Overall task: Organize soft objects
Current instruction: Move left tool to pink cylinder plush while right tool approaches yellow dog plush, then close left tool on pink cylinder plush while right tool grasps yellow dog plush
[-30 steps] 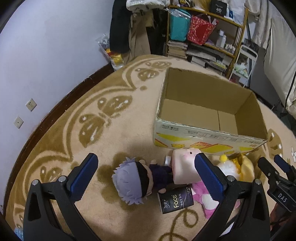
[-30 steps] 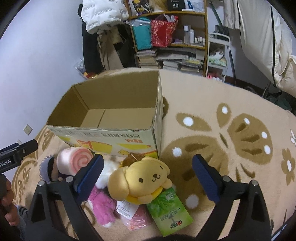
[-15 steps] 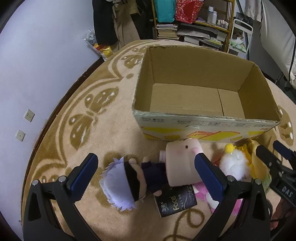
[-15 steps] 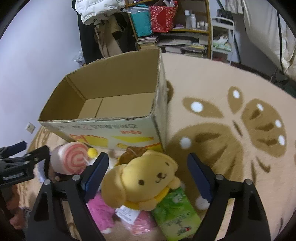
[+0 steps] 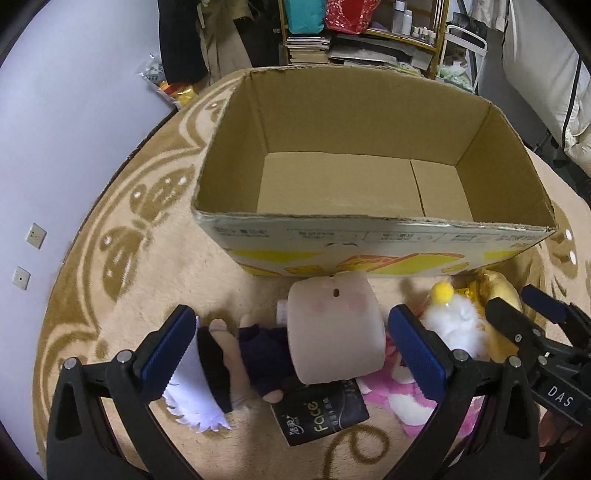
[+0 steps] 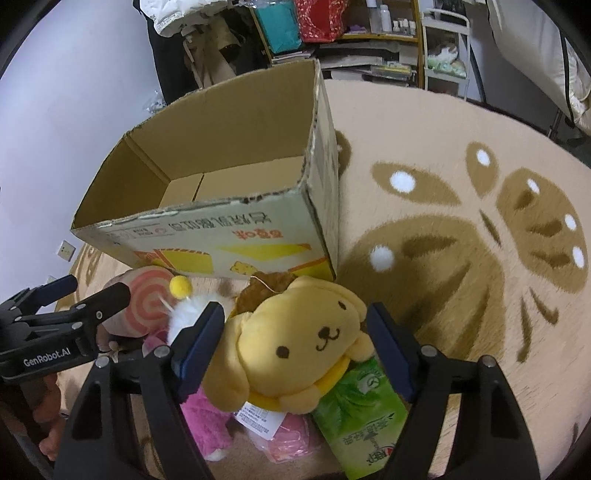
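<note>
An open, empty cardboard box (image 5: 369, 229) stands on the rug, with soft toys piled against its near side. My left gripper (image 5: 291, 343) is open, its fingers on either side of a pink swirl-roll plush (image 5: 332, 332) and a doll (image 5: 229, 373) with white hair and dark clothes. My right gripper (image 6: 295, 339) is open around a yellow dog plush (image 6: 295, 343). The roll plush (image 6: 147, 299) also shows in the right wrist view. A white fluffy toy (image 5: 454, 325) with a yellow pompom lies between them. A pink plush (image 6: 207, 424) lies underneath.
A black tissue pack (image 5: 321, 424) and a green tissue pack (image 6: 362, 417) lie in the pile. The rug (image 6: 461, 229) is beige with brown patterns. Cluttered shelves (image 5: 369, 33) and hanging clothes stand behind the box, a wall (image 5: 55, 110) at left.
Both grippers have moved forward and down toward the pile. The left now brackets the roll plush and doll, the right brackets the yellow dog. Both stay open.
</note>
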Tool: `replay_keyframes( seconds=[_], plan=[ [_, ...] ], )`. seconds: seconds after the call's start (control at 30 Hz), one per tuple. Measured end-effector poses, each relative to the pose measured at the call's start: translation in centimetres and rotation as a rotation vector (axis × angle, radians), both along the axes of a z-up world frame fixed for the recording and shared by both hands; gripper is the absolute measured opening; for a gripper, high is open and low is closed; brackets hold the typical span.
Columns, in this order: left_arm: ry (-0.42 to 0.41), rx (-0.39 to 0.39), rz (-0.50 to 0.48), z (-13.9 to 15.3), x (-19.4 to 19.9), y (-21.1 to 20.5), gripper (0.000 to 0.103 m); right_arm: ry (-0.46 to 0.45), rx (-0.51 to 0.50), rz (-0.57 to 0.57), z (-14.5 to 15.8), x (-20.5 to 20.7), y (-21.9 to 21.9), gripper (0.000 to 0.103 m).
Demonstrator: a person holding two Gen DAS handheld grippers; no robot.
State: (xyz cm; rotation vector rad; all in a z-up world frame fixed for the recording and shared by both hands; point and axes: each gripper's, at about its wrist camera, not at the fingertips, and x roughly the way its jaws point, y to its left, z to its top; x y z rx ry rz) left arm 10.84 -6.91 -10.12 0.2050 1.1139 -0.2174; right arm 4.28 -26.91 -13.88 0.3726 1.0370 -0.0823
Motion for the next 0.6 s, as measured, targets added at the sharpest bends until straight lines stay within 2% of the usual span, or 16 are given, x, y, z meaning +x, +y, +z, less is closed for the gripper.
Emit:
replay_keyframes(
  seconds=[0.23, 0.6],
  plan=[
    [-0.036, 0.002, -0.018, 0.3, -0.3, -0.8, 0.103, 0.015, 0.032, -0.004, -0.6, 0.4, -0.2, 0.083],
    [0.020, 0.010, -0.002, -1.7, 0.3, -0.8, 0.103, -0.001, 0.031, 0.001, -0.3, 0.1, -0.2, 0.083]
  ],
)
